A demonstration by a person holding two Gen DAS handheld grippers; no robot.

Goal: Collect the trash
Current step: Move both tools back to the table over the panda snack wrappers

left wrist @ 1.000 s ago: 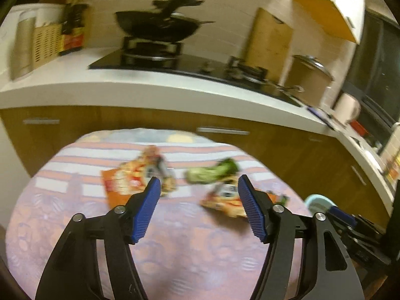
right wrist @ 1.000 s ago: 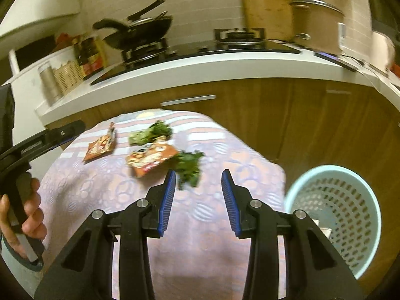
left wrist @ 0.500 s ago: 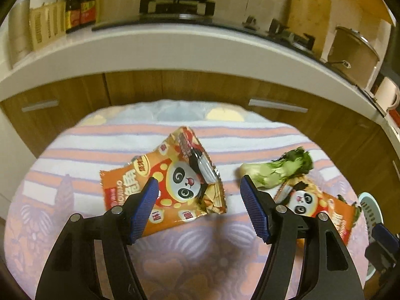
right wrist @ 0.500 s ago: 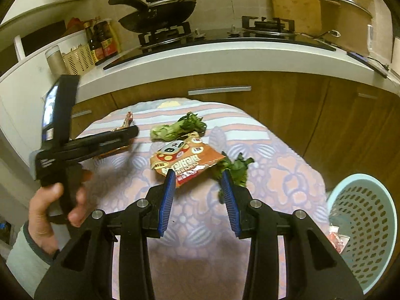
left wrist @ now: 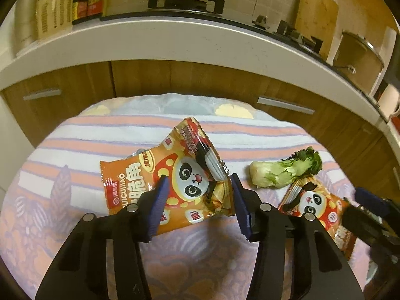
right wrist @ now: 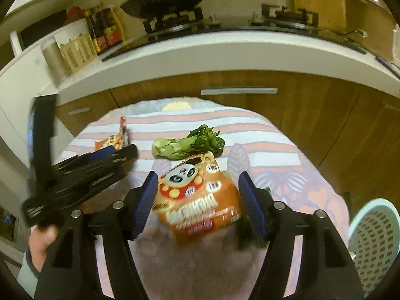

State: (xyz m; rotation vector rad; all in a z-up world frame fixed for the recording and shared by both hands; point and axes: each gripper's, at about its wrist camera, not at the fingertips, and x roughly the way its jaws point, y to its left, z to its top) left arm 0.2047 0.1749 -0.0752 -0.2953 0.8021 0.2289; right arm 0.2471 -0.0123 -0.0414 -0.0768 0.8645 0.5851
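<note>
Closing in: both grippers are settling over separate snack wrappers on the cloth-covered counter [left wrist: 75, 137].
Left gripper [left wrist: 197, 200]: jaws closing, astride the near wrapper [left wrist: 160, 175]; its crumpled right half lies between the pads, which do not yet press it.
Right gripper [right wrist: 197, 200]: jaws opening wide, framing the second wrapper [right wrist: 200, 195], clear of it on both sides.
Other trash: a leafy vegetable stalk [right wrist: 187, 145] lies just beyond the second wrapper, touching its far edge; more dark greens peek out beside the right pad.
Bin: the pale perforated basket [right wrist: 375, 245] stands below the counter, at the right.
Step in hand: the grasp, judged as about to complete on the left, just lining up on the right.
Next move: left must pinch the foil firmly; right should lower, then shut.
Hard to make out: the second wrapper is motion-blurred, the greens under it are partly hidden, and the basket's contents are cut off.
</note>
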